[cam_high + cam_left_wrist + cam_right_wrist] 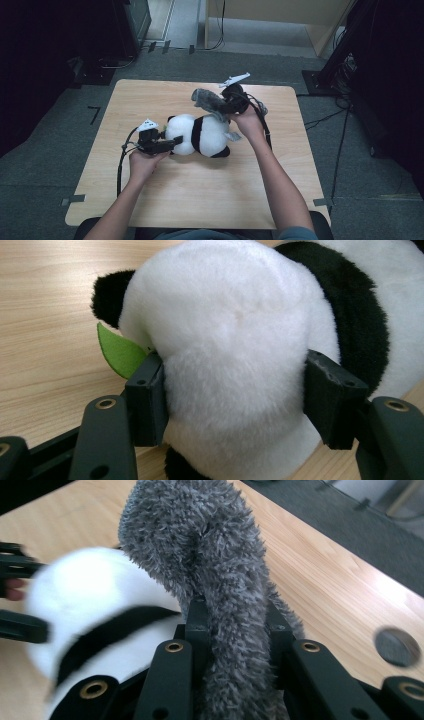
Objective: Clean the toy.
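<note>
Here, both forearms are reaching in from the table's (100, 190) near edge. The left gripper (167, 144) is lying level, its jaws squeezing the panda's (200, 135) white head from both sides. The right gripper (227, 102), held higher toward the far edge, is pinching a grey cloth (207, 100) tight between its jaws. The panda is lying mid-table, with bare wood all around it. A green leaf (120, 352) is peeking from under its head; its face is hidden.

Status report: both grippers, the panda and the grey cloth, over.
Left gripper clamped on panda. Right gripper shut on grey cloth, lifted over panda. Nothing obstructing.
</note>
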### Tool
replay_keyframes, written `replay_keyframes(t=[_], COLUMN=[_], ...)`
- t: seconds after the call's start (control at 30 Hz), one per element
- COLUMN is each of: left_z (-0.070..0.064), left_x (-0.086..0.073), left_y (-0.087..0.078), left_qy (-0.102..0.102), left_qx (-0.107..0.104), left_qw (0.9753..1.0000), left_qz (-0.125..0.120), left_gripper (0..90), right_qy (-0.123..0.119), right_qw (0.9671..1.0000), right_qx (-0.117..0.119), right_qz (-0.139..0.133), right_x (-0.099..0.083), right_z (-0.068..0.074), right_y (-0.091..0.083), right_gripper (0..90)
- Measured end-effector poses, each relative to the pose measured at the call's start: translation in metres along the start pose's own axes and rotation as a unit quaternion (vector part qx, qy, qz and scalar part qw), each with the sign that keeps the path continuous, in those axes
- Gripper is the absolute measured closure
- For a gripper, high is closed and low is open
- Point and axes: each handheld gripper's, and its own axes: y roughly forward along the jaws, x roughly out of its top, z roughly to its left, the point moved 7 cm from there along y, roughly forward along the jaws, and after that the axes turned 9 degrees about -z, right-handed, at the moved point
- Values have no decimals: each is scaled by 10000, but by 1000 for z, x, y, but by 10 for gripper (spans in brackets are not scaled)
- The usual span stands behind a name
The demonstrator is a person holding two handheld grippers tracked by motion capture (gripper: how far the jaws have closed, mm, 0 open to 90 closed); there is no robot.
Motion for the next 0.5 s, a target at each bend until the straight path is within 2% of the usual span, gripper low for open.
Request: replay_keyframes(t=[0.03, 0.07, 0.1, 0.13, 0.17, 0.23, 0.27, 0.3, 0.33, 0.4, 0.47, 0.5], left_z=[0, 0, 0, 0, 0, 0, 0, 0, 0, -1, -1, -1], left_x=[0, 0, 0, 0, 0, 0, 1, 1, 1, 1, 1, 1], left_y=[0, 0, 0, 0, 0, 0, 0, 0, 0, 0, 0, -1], left_qy=[11, 27, 27, 56, 56, 66, 72, 72, 76, 80, 87, 89], left_qx=[3, 8, 8, 21, 21, 25, 30, 30, 37, 40, 48, 49], left_qw=[10000, 10000, 10000, 10000, 10000, 10000, 10000, 10000, 10000, 10000, 9999, 9999], left_qz=[3, 7, 7, -1, -1, -7, -26, -26, -30, -32, -37, -26], left_gripper=[350, 349, 348, 346, 346, 345, 345, 344, 344, 344, 344, 344], right_qy=[0, -96, -96, -183, -183, -323, -409, -409, -505, -569, -725, -725], right_qw=[10000, 9999, 9999, 9996, 9996, 9990, 9984, 9984, 9977, 9972, 9957, 9957], right_qx=[0, 99, 99, 211, 211, 320, 395, 395, 439, 473, 579, 579], right_qz=[0, -20, -20, -24, -24, -13, 26, 26, 71, 73, 68, 68], right_x=[0, 5, 5, 9, 9, 12, 12, 12, 12, 12, 11, 11], right_z=[0, 13, 13, 28, 28, 42, 54, 54, 63, 67, 79, 79], right_y=[0, 2, 2, 4, 4, 8, 12, 12, 17, 20, 29, 29], right_gripper=[732, 730, 730, 729, 729, 728, 725, 725, 723, 722, 720, 720])
